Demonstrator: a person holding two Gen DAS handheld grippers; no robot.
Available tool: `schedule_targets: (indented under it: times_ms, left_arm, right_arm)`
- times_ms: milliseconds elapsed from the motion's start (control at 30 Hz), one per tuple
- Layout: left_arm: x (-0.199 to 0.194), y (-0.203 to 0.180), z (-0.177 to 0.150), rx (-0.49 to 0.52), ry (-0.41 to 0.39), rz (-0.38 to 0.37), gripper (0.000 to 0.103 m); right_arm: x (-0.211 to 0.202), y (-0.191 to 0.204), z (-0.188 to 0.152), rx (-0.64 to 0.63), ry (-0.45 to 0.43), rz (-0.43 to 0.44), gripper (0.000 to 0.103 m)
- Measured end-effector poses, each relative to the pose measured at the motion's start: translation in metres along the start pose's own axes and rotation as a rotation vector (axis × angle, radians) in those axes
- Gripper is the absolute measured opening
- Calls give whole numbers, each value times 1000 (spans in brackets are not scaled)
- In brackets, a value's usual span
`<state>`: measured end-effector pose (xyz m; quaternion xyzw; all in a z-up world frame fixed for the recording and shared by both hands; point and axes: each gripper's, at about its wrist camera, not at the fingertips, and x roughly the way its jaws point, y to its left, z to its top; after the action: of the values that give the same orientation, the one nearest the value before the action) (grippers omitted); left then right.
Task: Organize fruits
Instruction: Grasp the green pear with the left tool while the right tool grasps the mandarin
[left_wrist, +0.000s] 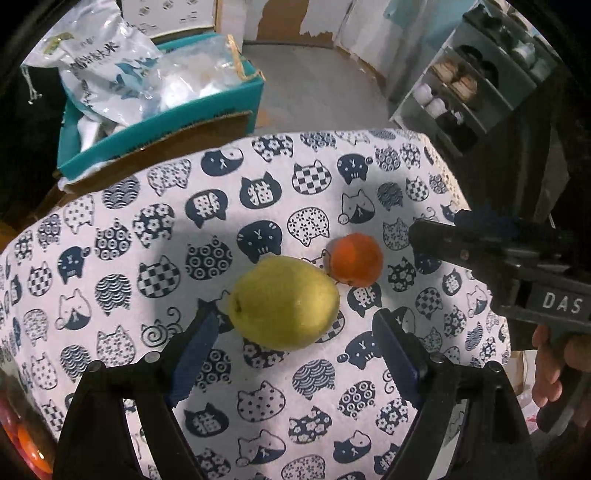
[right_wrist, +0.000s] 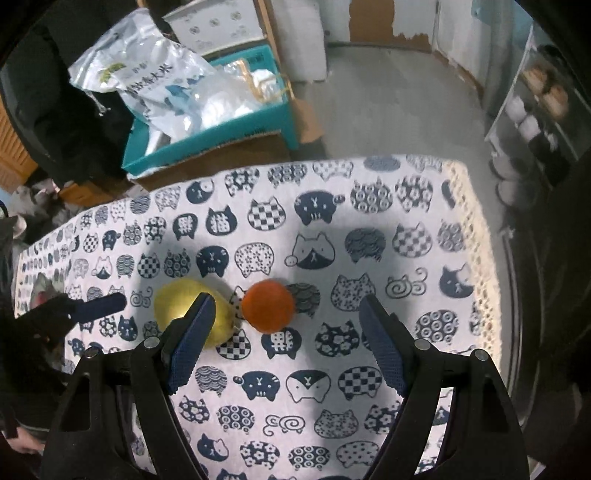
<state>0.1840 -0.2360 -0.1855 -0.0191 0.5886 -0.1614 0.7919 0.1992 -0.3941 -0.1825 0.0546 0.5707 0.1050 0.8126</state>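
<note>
Nearby, pear (left_wrist: 283, 302) beside orange (left_wrist: 355, 264)

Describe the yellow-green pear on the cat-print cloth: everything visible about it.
The pear is a plump yellow-green fruit with smooth, faintly speckled, matte skin, whole and unbruised as far as it shows. It lies on its side on the cat-print tablecloth, a small dimple facing left in the left wrist view. An orange fruit sits close beside it; contact cannot be told. The open left tongs flank it without touching.
</note>
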Motion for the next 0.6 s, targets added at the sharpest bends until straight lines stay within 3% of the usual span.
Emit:
schedule_targets:
  times_ms: [200, 600]
  left_arm:
    - [24, -1, 0, -3, 34, -14, 87]
    - [48, 3, 6, 23, 13, 31, 92]
  right_arm:
    - [11, -7, 1, 18, 10, -3, 81]
    - [30, -11, 1, 25, 44, 0, 81]
